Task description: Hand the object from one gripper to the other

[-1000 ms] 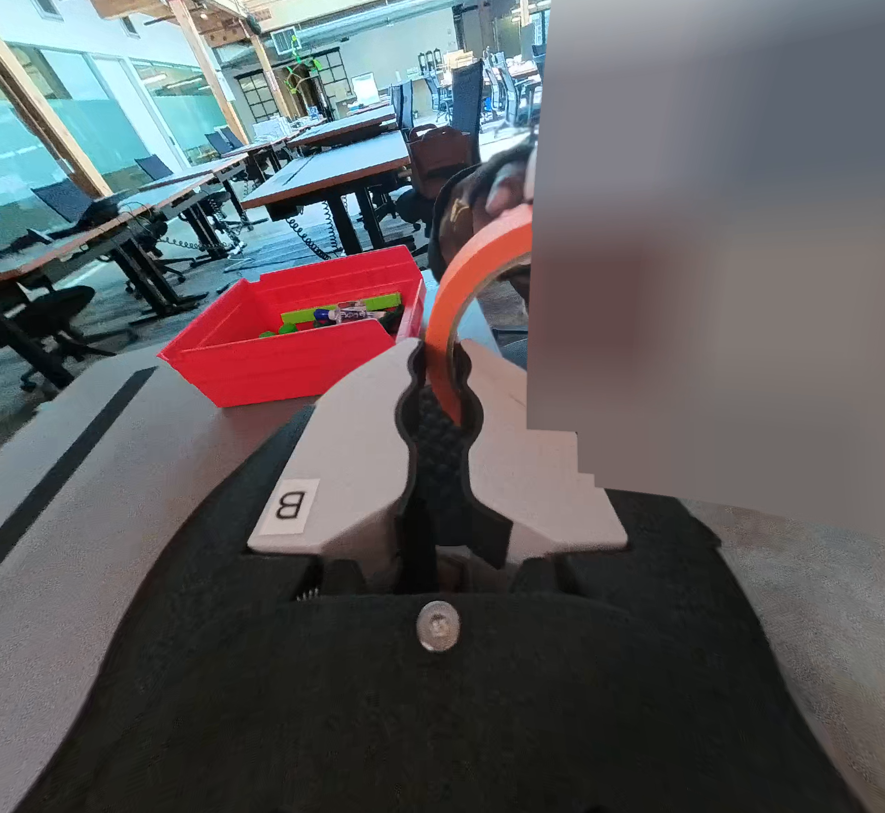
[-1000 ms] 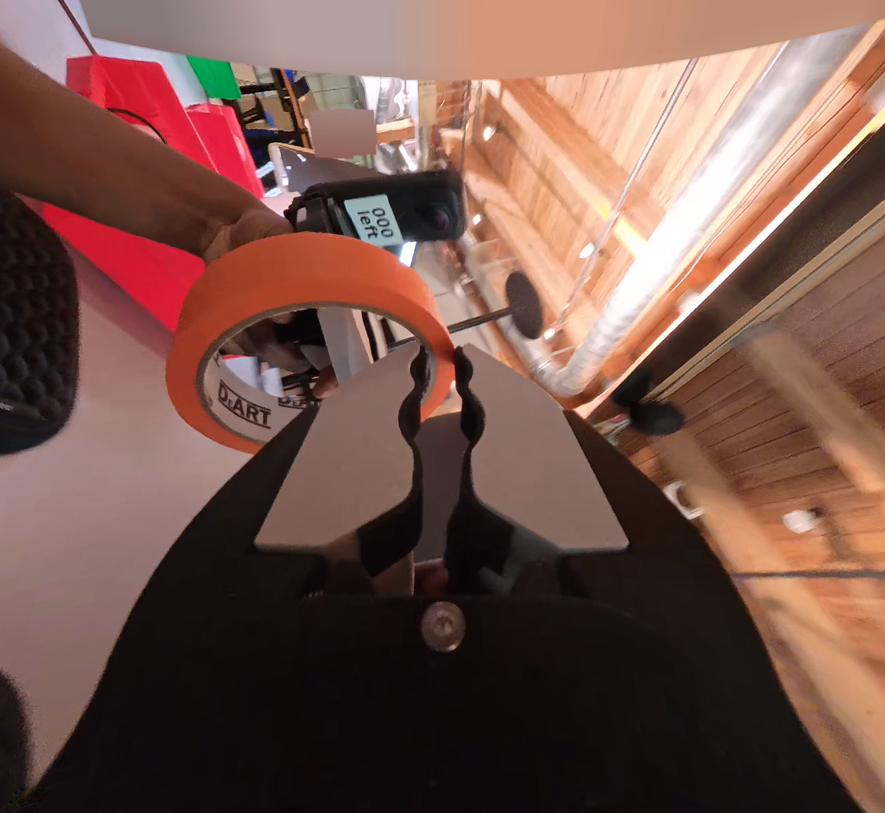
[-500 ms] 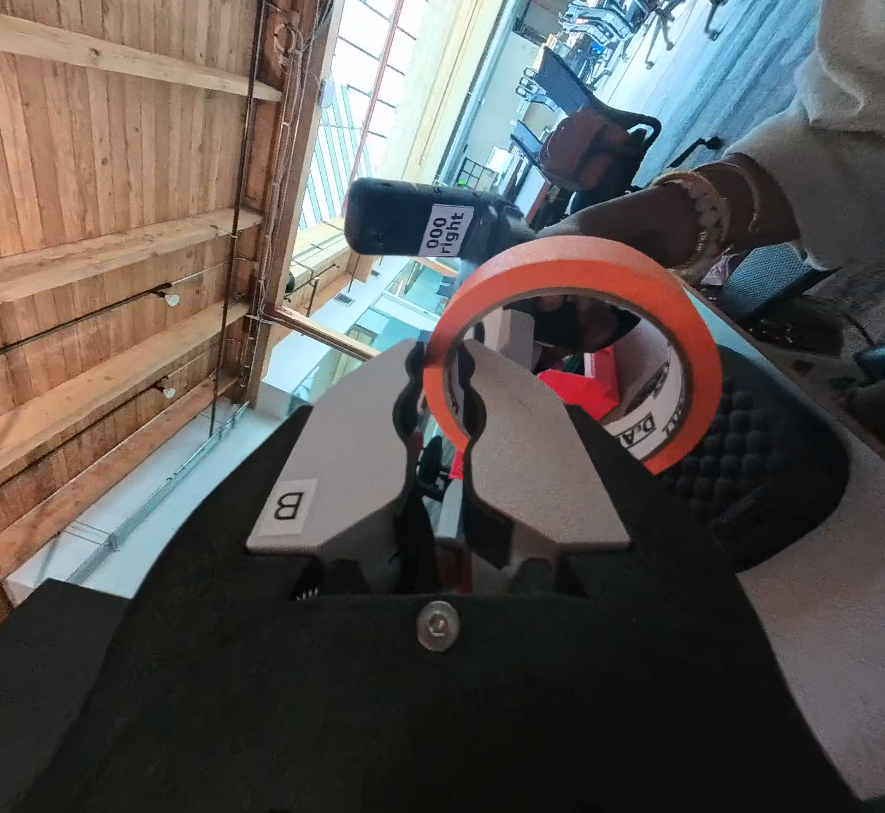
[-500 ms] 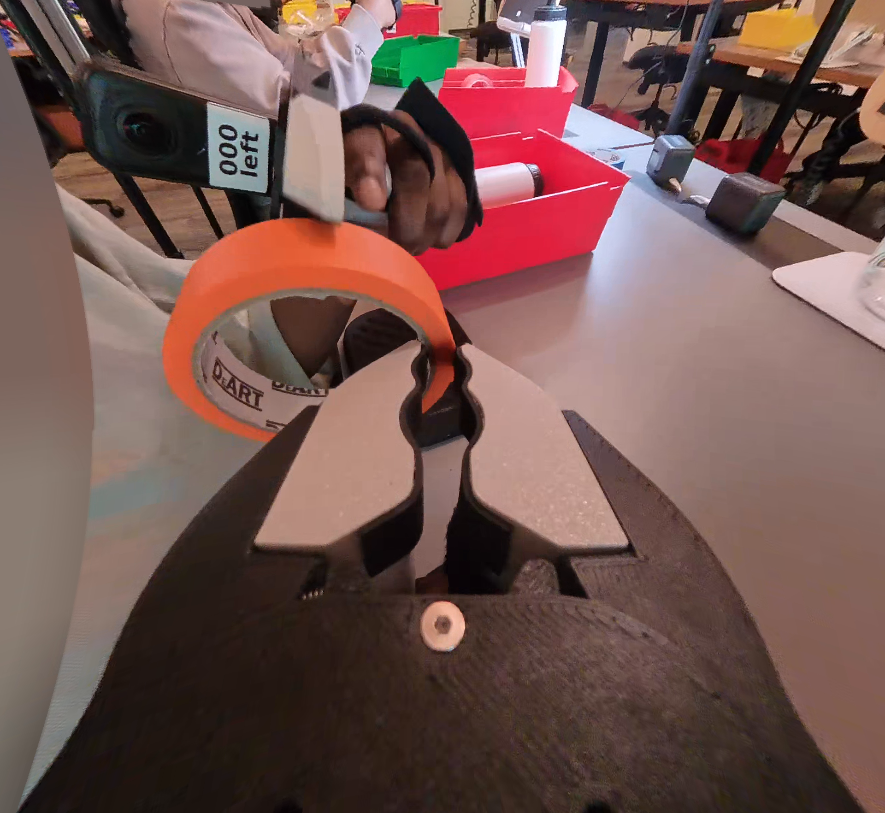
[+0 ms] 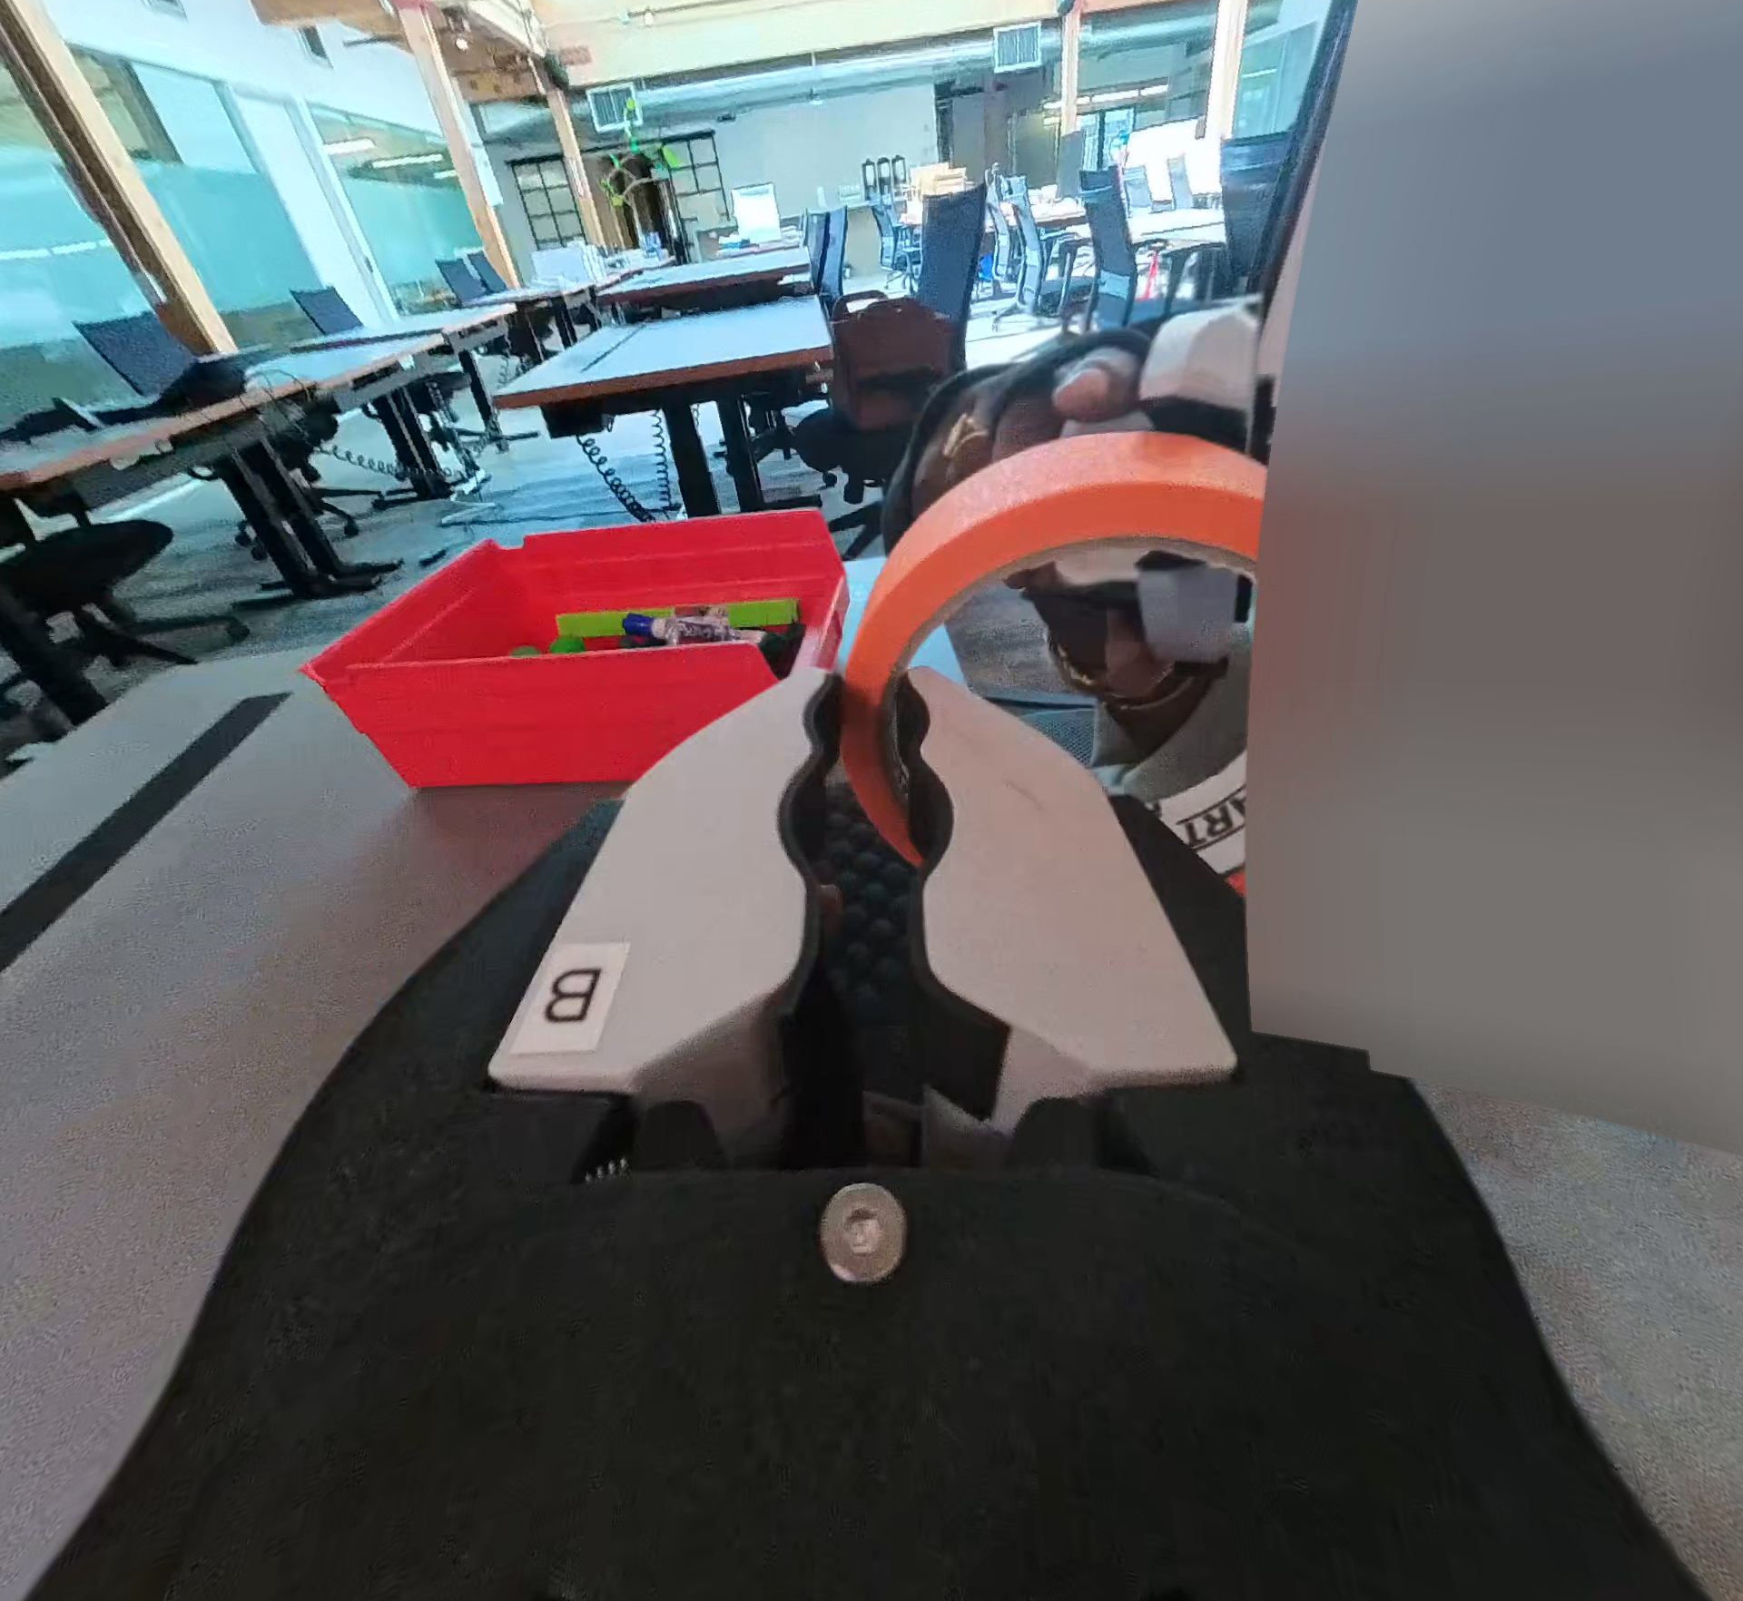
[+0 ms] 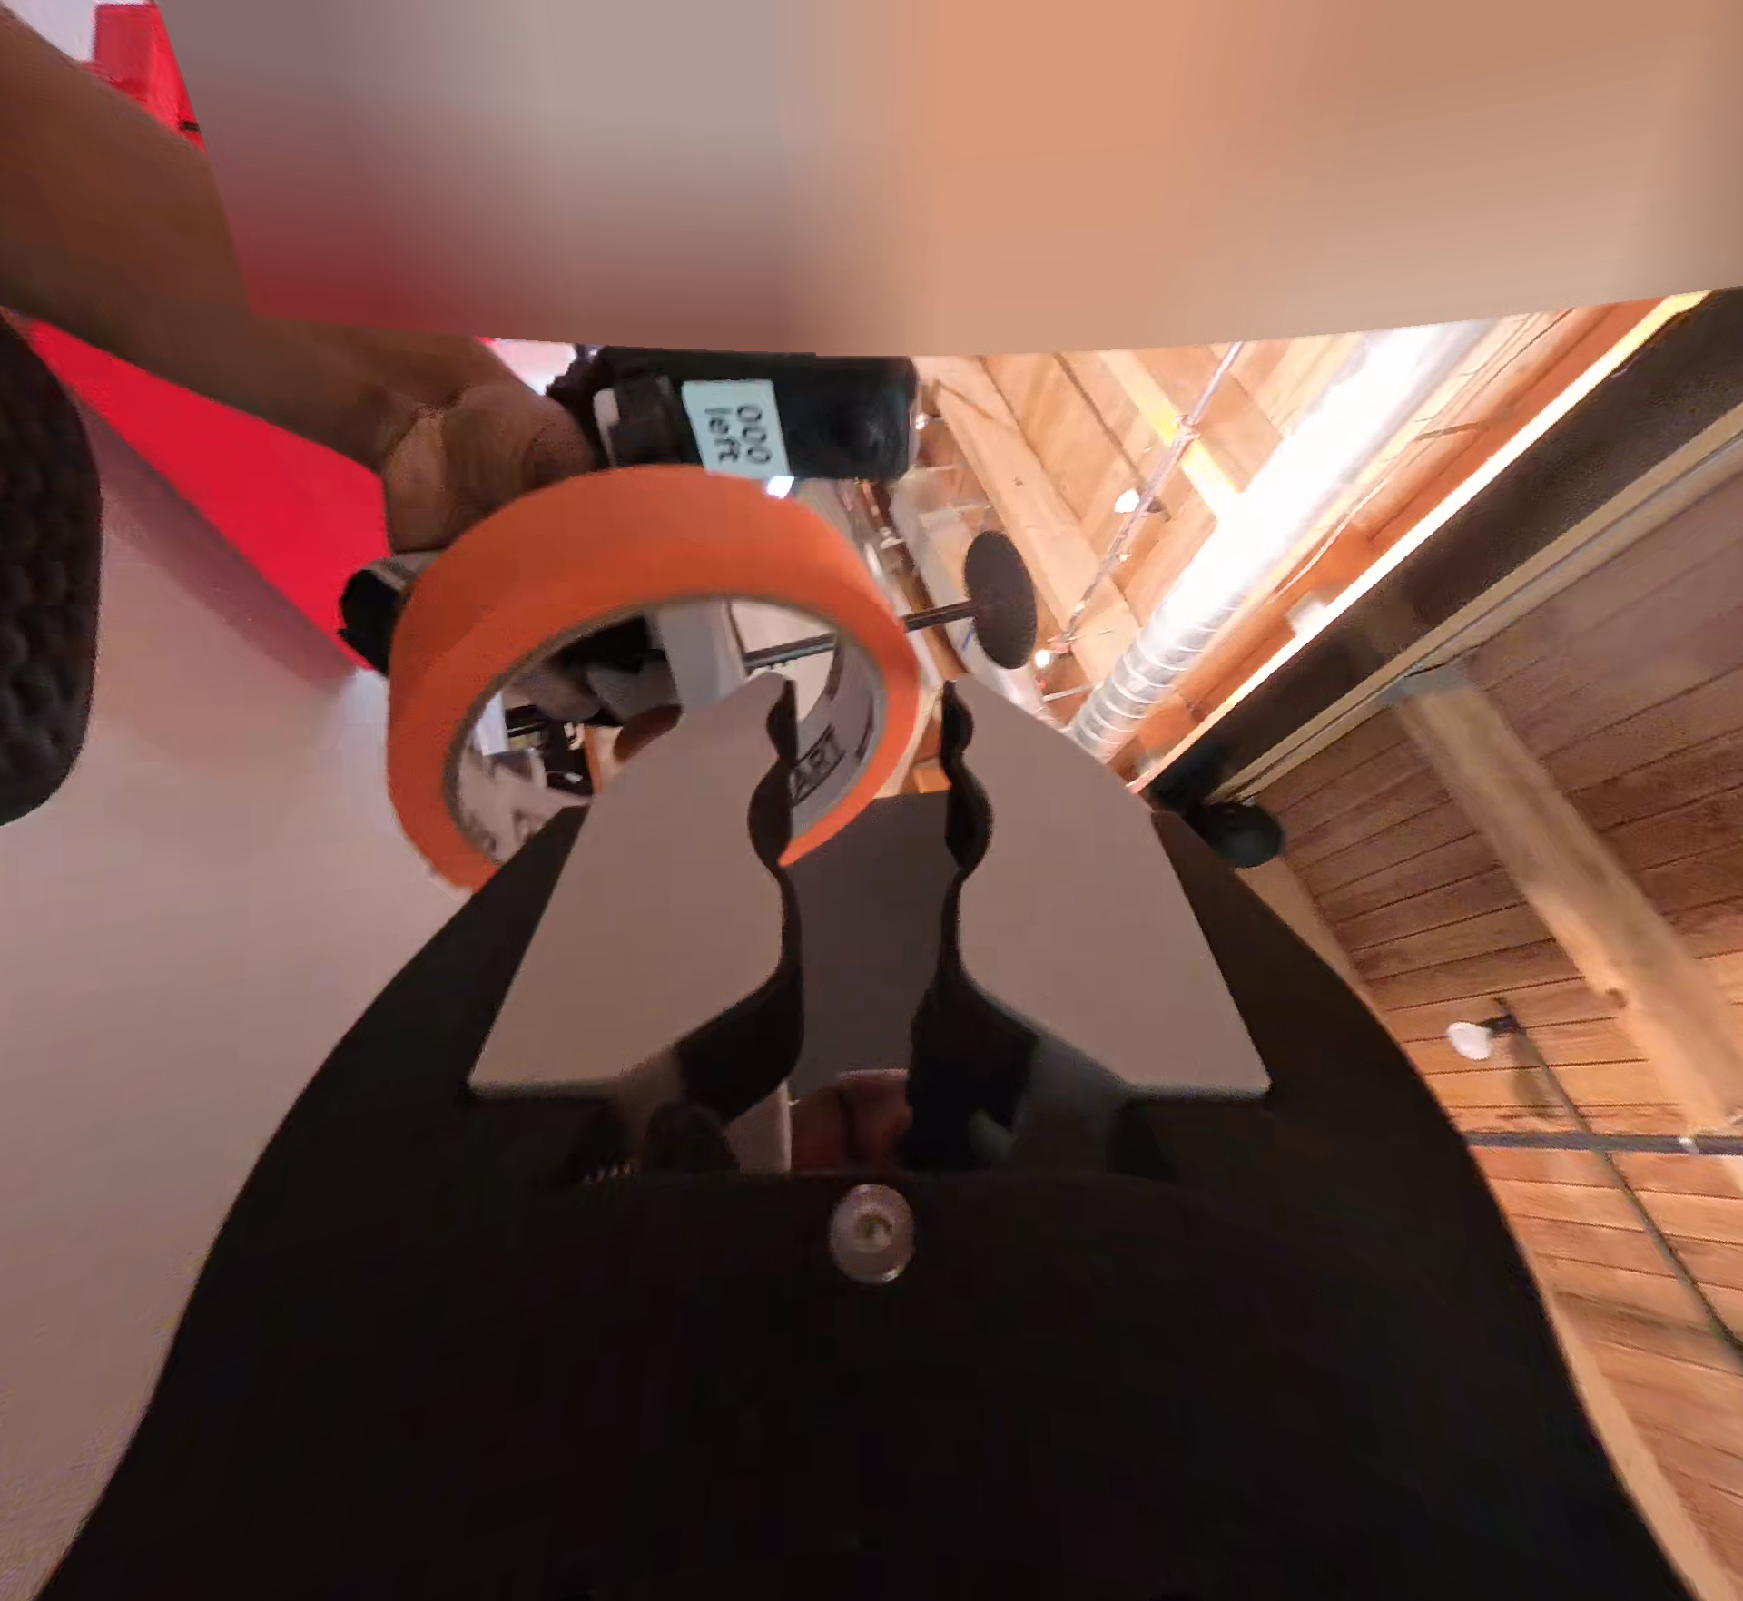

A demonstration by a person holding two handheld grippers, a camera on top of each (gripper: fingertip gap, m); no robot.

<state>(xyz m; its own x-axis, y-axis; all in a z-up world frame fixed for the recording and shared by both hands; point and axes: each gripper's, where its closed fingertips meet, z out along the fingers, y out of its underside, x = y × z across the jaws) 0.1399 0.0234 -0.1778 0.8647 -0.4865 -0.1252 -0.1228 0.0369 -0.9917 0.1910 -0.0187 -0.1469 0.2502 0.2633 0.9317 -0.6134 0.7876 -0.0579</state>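
Two grippers meet at one orange masking-tape roll (image 5: 1037,509). In my left wrist view the left gripper (image 5: 872,707) is clamped on the roll's wall at frame centre — one finger outside, one inside the ring — so the hoop stands clear for the other tool. In the right wrist view the right gripper (image 6: 863,698) stands parted, its left finger (image 6: 688,801) threaded through the roll (image 6: 613,556), its right finger (image 6: 1056,811) just outside the wall; I judge it grips nothing. The roll is airborne, above the grey table (image 5: 189,848). A red bin (image 5: 528,707) sits left of centre, well apart. My reading: the handover is mid-step — either gripper could be giver; I cannot tell.
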